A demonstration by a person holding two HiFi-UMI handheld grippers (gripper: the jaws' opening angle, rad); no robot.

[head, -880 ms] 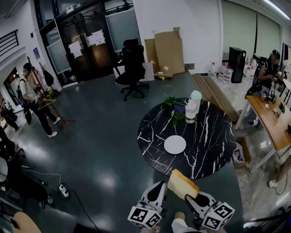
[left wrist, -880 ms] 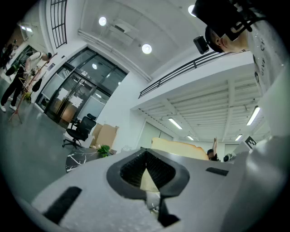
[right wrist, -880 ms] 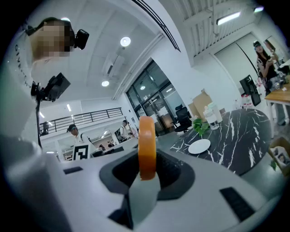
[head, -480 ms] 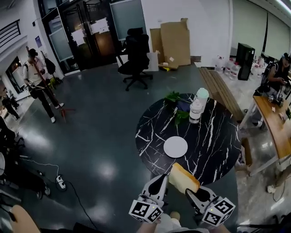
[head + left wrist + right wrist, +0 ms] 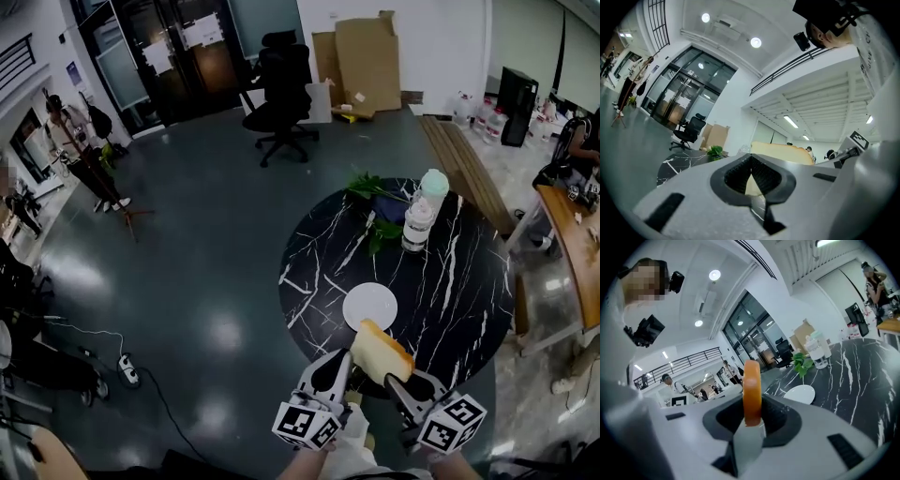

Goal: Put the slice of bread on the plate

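A thick slice of bread (image 5: 380,352) with a tan crust is held up by one end in my right gripper (image 5: 398,382), which is shut on it. In the right gripper view the slice (image 5: 752,390) stands edge-on between the jaws. The white plate (image 5: 369,307) lies bare on the round black marble table (image 5: 450,281), just beyond the slice, and shows low to the right as the plate (image 5: 799,393). My left gripper (image 5: 333,370) hangs beside the bread, jaws together and holding nothing. Its own view shows the bread (image 5: 783,152) past the closed jaws.
Two capped bottles (image 5: 419,223) and a leafy green sprig (image 5: 375,192) stand at the table's far side. A black office chair (image 5: 281,103) and cardboard sheets (image 5: 366,61) are farther back. People stand at the left (image 5: 80,155). A wooden desk (image 5: 577,234) is at the right.
Both grippers and the bread have come closer to the table. The slice now hangs over the table's near edge, right by the plate.
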